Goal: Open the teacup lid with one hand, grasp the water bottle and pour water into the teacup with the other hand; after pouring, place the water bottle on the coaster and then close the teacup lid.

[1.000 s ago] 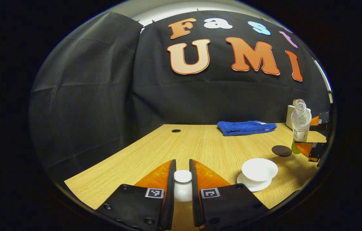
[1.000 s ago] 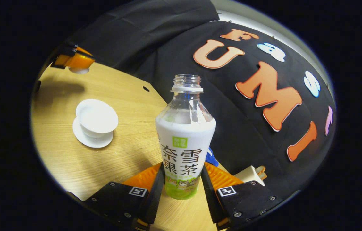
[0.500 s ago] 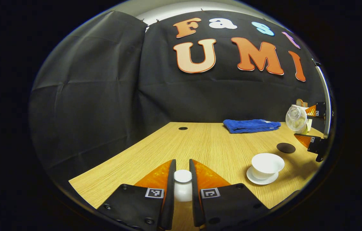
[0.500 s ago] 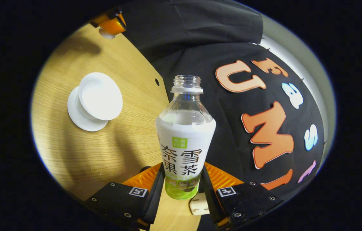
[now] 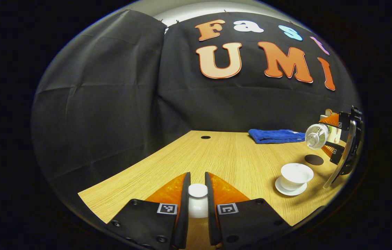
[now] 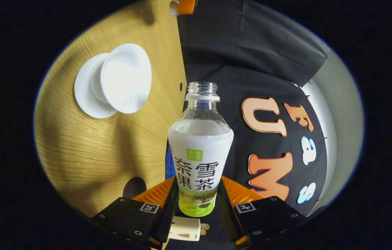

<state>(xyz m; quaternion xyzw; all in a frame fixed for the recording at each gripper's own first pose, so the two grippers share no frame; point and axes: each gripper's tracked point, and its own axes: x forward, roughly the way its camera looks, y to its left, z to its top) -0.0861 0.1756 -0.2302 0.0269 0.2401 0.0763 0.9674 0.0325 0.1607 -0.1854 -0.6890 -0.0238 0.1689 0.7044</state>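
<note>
Here the left tool [image 5: 197, 205] grips the white lid [image 5: 198, 191] above the counter [image 5: 230, 156]. The right tool [image 6: 196, 205] clamps the bottle [image 6: 199, 152], tipped sideways above the open cup [image 5: 296, 172] near the counter's right edge, beside the coaster [image 5: 314, 159].

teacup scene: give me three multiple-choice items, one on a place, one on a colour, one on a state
1. Where is the lid?
A. on the teacup
B. between the left gripper's jaws
C. on the coaster

2. What colour is the towel?
A. blue
B. red
C. white

3. How is the bottle held?
A. upright on the table
B. lying on the towel
C. tipped, mouth toward the teacup

Key: 1 B, the lid sits between the jaws. 2 A, the cloth at the back is blue. 3 C, the left gripper view shows it tilted in the right gripper.
</note>
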